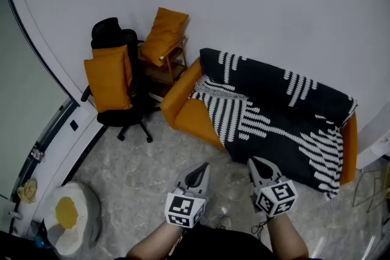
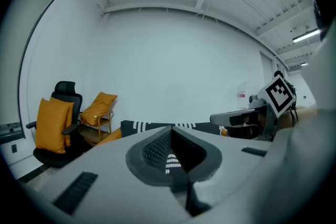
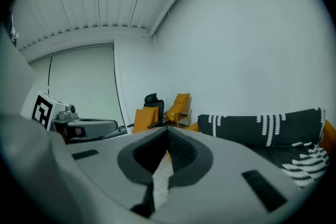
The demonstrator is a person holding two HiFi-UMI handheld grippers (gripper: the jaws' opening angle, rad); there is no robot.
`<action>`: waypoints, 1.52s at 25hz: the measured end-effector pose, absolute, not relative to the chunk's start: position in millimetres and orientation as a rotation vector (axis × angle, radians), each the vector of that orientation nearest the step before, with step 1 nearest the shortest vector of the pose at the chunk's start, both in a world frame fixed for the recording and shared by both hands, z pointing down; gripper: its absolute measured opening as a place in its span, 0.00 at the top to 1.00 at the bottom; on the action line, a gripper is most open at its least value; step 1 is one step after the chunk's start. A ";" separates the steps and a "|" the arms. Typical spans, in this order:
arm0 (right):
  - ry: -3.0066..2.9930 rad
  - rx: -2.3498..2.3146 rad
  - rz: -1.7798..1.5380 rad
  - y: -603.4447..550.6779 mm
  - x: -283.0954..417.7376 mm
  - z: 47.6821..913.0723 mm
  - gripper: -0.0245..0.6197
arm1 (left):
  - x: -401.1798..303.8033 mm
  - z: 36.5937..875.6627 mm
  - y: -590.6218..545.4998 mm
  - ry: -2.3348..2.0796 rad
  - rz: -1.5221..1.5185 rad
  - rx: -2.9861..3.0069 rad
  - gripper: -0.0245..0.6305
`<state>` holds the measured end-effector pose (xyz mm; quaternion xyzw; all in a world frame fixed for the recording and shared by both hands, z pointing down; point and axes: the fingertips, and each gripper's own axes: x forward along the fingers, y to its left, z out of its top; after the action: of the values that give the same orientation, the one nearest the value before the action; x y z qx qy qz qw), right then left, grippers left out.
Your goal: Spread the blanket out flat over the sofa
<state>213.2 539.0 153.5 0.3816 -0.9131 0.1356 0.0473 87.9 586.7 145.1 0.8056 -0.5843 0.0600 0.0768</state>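
Black-and-white striped knit blanket (image 1: 286, 122) lies over the orange fabric sofa (image 1: 184, 108), one end bare.
My left hand-held gripper (image 1: 197, 175) and right hand-held gripper (image 1: 260, 169) both closed, empty, over grey stone floor (image 1: 155, 161).

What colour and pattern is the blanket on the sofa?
The blanket is black with white striped bands; head view shows it best.

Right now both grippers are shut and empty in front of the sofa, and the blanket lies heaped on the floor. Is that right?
One point is wrong: the blanket is not heaped on the floor. It lies spread over the sofa, covering backrest and seat, as the head view shows. The left gripper and right gripper are indeed shut and empty in front of the sofa.
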 end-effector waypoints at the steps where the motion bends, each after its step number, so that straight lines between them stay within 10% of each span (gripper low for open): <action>1: -2.785 1.165 0.415 539.2 212.7 153.9 0.96 | 87.4 145.0 586.7 -1.751 0.180 2.414 0.95; 38: -2.802 1.129 0.437 518.5 118.5 158.2 0.84 | -2.5 151.7 563.2 -1.696 0.116 2.390 0.95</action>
<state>118.5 518.5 158.2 0.3694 -0.9171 0.1431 0.0444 -2.5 563.2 151.7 0.8104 -0.5752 0.0393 0.1043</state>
